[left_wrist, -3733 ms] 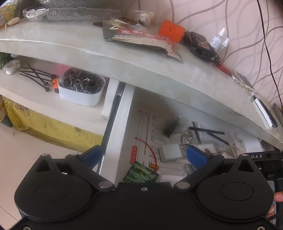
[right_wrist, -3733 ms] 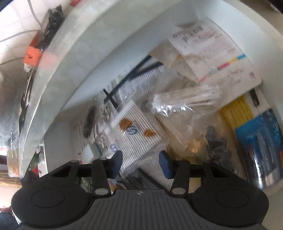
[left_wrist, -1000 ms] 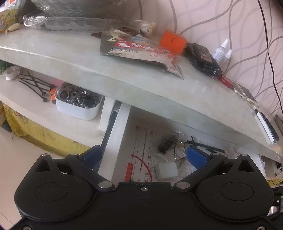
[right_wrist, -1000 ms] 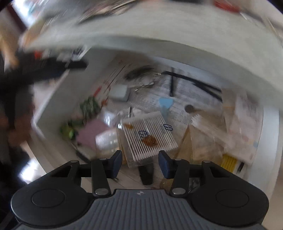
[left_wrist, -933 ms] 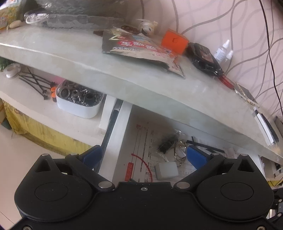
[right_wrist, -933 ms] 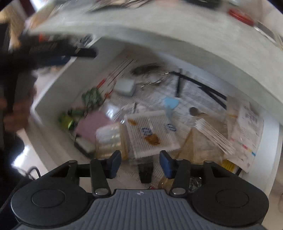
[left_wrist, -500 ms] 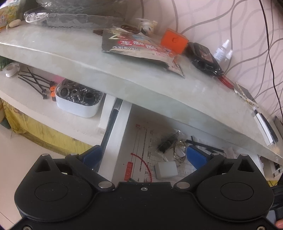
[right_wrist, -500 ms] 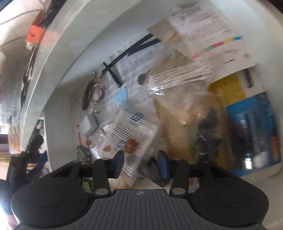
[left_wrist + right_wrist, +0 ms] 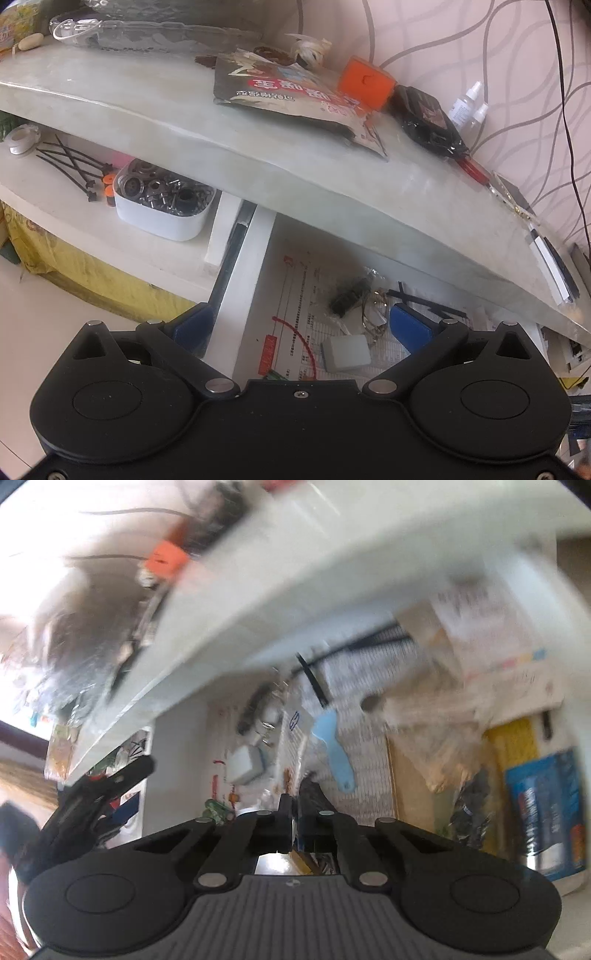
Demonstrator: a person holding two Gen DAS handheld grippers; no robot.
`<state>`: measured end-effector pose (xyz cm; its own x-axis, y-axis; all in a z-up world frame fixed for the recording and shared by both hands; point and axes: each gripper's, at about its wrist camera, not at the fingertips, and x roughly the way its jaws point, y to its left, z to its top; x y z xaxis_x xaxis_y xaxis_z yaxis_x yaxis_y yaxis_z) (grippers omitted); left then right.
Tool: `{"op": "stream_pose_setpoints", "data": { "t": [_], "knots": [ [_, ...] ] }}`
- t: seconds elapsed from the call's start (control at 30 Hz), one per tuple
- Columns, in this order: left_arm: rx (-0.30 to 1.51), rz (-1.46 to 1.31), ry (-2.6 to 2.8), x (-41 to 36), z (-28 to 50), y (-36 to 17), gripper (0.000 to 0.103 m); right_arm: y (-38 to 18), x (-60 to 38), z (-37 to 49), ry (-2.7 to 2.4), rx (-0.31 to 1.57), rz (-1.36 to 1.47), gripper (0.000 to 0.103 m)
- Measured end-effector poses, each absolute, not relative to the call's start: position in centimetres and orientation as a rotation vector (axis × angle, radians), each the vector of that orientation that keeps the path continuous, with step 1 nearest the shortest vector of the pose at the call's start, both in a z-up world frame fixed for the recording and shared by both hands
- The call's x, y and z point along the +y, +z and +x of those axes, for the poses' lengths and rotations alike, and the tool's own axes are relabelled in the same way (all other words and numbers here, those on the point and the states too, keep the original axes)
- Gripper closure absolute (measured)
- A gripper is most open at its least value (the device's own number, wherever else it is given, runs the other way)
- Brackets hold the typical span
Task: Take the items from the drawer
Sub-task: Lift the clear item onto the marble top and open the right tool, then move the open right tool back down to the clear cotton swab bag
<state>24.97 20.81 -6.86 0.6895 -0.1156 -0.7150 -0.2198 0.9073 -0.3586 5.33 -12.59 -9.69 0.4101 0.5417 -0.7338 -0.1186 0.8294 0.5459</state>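
left gripper [image 9: 301,325]: fingers spread wide, nothing between them, held over the drawer's left edge.
right gripper [image 9: 293,812]: fingers pressed together; a thin pale edge is seen at them, but whether it is pinched cannot be told.
drawer [image 9: 255,258]: open under the worktop [image 9: 258,147].
items: white block [image 9: 347,350] and keyring [image 9: 373,314] near the left edge; blue tag [image 9: 334,749] mid-drawer.

In the open drawer [image 9: 258,266] under the countertop [image 9: 184,122], an eraser block [image 9: 346,352] lies just before the key ring [image 9: 373,314], right of the shelf's parts tub [image 9: 162,203].
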Motion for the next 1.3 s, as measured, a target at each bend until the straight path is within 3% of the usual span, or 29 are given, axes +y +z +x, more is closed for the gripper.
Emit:
{"op": "stream_pose_setpoints", "data": {
  "t": [0.27, 0.43, 0.6, 0.8, 0.87, 0.9, 0.97, 1.0, 1.23, 1.3],
  "knots": [
    [0.814, -0.442, 0.063, 20.8, 24.9, -6.8, 0.0, -0.2, -12.4, 2.7, 0.439, 0.853, 0.195, 0.1],
    [0.806, -0.436, 0.068, 20.6, 24.8, -6.7, 0.0, 4.6, -14.8, 5.4, 0.362, 0.649, 0.239, 0.1],
    [0.794, -0.447, 0.075, 20.9, 24.6, -6.7, 0.0, 2.4, -18.5, 13.0, 0.216, 0.539, 0.527, 0.1],
    [0.792, -0.473, 0.07, 21.3, 24.4, -6.8, 0.0, -3.6, -20.0, 17.2, 0.096, 0.546, 0.763, 0.099],
    [0.793, -0.472, 0.064, 21.2, 24.5, -6.8, 0.0, -4.6, -19.8, 17.3, 0.064, 0.55, 0.76, 0.09],
    [0.793, -0.47, 0.06, 21.2, 24.5, -6.8, 0.0, -4.7, -19.8, 17.4, 0.058, 0.557, 0.741, 0.086],
    [0.793, -0.466, 0.054, 21.1, 24.5, -6.8, 0.0, -4.4, -19.5, 17.1, 0.041, 0.568, 0.668, 0.061],
    [0.793, -0.466, 0.052, 21.1, 24.5, -6.8, 0.0, -4.2, -19.4, 16.9, 0.031, 0.573, 0.63, 0.058],
    [0.795, -0.475, 0.048, 21.2, 24.5, -6.9, 0.0, -2.7, -15.8, 10.5, 0.23, 0.697, 0.201, 0.058],
    [0.797, -0.47, 0.051, 21.1, 24.6, -6.8, 0.0, -3.1, -14.2, 8.4, 0.31, 0.755, 0.038, 0.063]
  ]
}}
